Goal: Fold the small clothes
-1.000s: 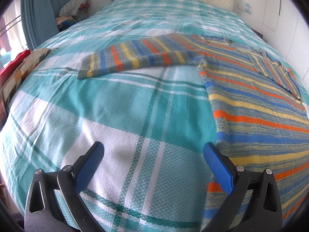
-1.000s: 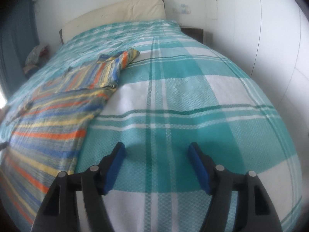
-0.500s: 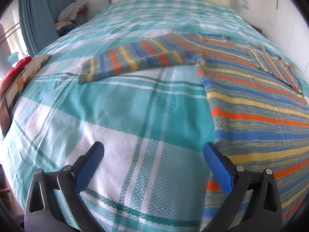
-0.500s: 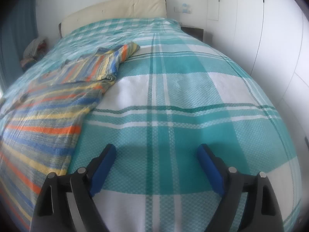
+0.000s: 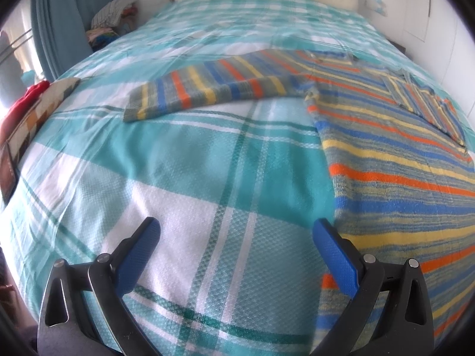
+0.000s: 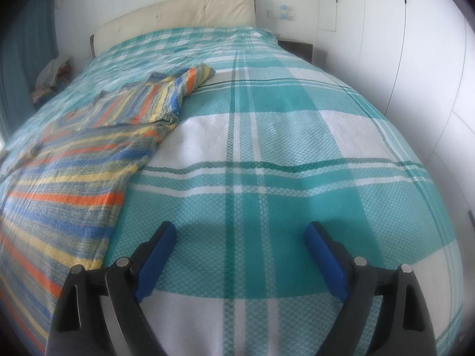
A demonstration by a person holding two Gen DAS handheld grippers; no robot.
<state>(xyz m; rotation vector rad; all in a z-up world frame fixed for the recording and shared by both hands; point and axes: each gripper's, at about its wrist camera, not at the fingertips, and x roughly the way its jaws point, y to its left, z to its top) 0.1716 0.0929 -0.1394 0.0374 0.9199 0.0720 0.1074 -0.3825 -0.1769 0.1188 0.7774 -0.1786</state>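
Left gripper (image 5: 236,231) is hanging over the bedspread (image 5: 184,178) with its blue-padded jaws spread wide, nothing between them but teal-and-white plaid. Its right finger is sitting just beside the near edge of the striped sweater (image 5: 394,184), not gripping it. Right gripper (image 6: 240,234) is also standing wide, jaws apart over bare plaid, nothing between the pads; the sweater's hem (image 6: 59,207) is lying just off its left finger.

The sweater is a knit in grey-blue with orange, yellow and bright blue stripes. It is lying flat on the bed, spread between the two grippers: to the right in the left wrist view, to the left in the right wrist view. One sleeve (image 5: 207,89) is stretching straight out sideways across the bedspread, flat, cuff end squared off. The other sleeve (image 5: 424,109) is lying folded in over the body, its stripes running at an angle to the body stripes. In the right wrist view that folded sleeve (image 6: 166,95) is showing a rolled, slightly bunched edge. Collar area is showing near the far end, details too blurred to tell.

Beyond: cream headboard (image 6: 178,14) at the far end of the bed, white wardrobe doors (image 6: 400,44) to the right, teal curtain (image 5: 59,14) and a pile of clothes (image 5: 109,23) to the left.
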